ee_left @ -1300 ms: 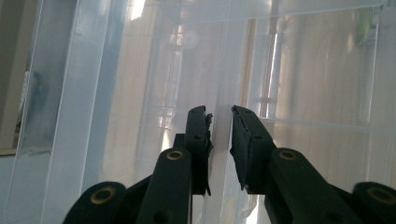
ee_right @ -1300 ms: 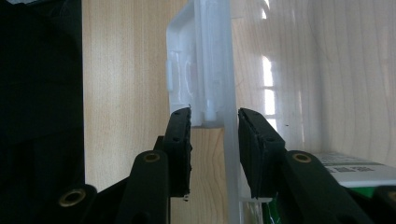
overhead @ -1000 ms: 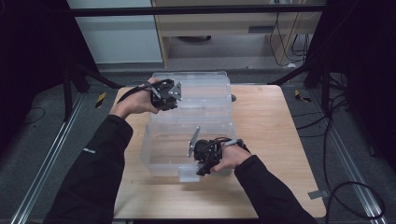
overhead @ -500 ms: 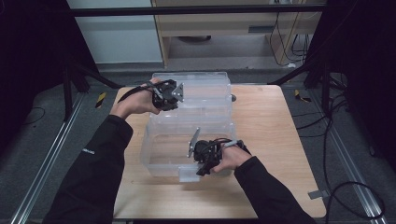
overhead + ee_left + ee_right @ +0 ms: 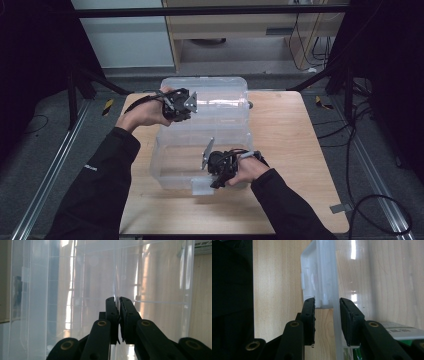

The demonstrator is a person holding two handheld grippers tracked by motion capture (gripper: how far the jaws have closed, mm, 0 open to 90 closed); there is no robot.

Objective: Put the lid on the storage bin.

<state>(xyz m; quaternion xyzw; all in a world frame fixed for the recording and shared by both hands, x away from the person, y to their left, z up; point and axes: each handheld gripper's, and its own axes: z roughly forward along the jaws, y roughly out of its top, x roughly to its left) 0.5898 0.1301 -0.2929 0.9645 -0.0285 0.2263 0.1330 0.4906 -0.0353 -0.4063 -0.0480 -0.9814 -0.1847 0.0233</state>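
High view: left gripper (image 5: 192,102) pinches lid (image 5: 220,97) at 11 o'clock to swing it; right gripper (image 5: 212,167) clamps box (image 5: 175,165) front latch at 6, steadying.

Clear plastic on pale wood

Glossy, see-through plastic box (image 5: 200,145); matt, grained wooden table (image 5: 295,150); gripper pads (image 5: 310,315) look like matt black rubber.

Clear plastic box (image 5: 200,150), tan wooden table (image 5: 290,145)

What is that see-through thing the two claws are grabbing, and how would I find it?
Look at the wooden table in the middle of the room. On it sits a clear plastic box with its lid flipped open behind. The left gripper pinches the lid, and the right gripper grips the front latch; nothing else there is see-through.
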